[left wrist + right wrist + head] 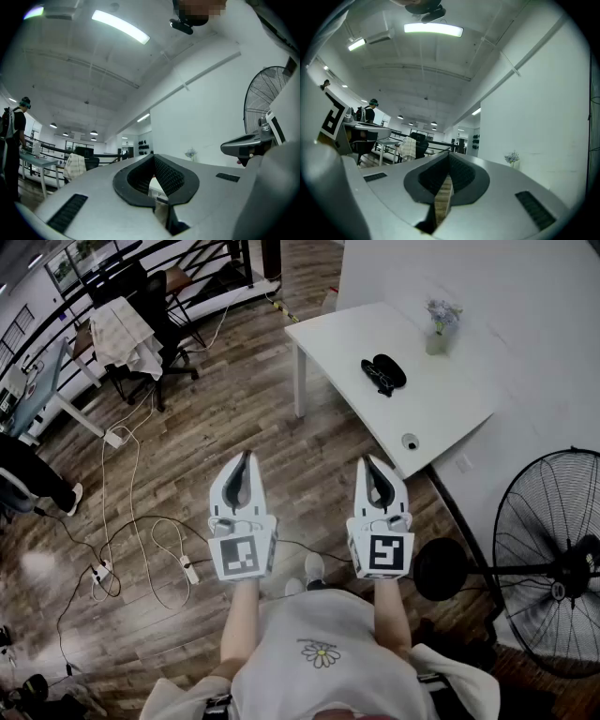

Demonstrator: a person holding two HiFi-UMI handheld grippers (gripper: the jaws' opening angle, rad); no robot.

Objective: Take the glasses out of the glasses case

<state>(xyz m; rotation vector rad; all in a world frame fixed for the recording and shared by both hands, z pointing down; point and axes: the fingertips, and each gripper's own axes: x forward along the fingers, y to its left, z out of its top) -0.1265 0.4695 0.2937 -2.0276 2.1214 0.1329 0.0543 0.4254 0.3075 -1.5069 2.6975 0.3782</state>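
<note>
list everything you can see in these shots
table: one, white, upper right
glasses case: one, black, on the table
vase of flowers: one, pale, table's far end
fan: one, black, right edge, on the floor
chair: one, black, upper left
cloth: one, light, draped over the chair
cables: several, on the wooden floor, left
bystander: one, dark clothes, far left edge
left gripper: one, grey, shut, empty, above the floor
right gripper: one, grey, shut, empty, beside the left one
</note>
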